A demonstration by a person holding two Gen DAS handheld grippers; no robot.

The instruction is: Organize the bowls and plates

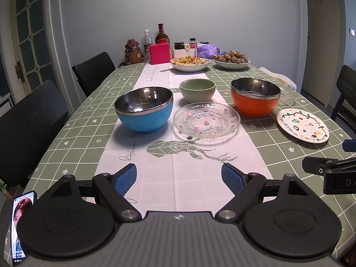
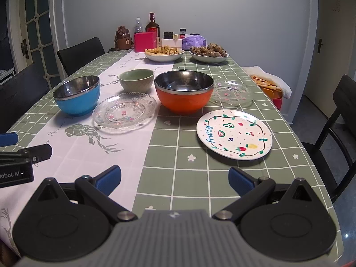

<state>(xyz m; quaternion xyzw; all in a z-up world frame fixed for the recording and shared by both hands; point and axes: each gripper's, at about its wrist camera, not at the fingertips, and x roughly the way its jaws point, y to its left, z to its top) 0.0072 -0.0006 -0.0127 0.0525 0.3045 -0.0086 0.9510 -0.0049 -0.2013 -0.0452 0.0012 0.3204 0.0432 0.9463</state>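
A blue steel-lined bowl (image 1: 144, 111) (image 2: 76, 95), a small green bowl (image 1: 197, 89) (image 2: 136, 79) and an orange steel-lined bowl (image 1: 255, 96) (image 2: 184, 94) stand on the table. A clear glass plate (image 1: 206, 120) (image 2: 124, 112) lies between them. A second glass plate (image 2: 232, 93) lies behind the orange bowl. A white "Fruity" plate (image 1: 302, 125) (image 2: 234, 134) lies at the right. My left gripper (image 1: 179, 180) is open and empty over the white runner. My right gripper (image 2: 174, 179) is open and empty, near the white plate.
Two white dishes of food (image 1: 190, 63) (image 1: 231, 61), bottles, jars and a pink box (image 1: 159, 53) stand at the far end. Black chairs (image 1: 29, 129) line the left side and one (image 2: 340, 120) stands at the right. A phone (image 1: 19, 224) lies at the near left corner.
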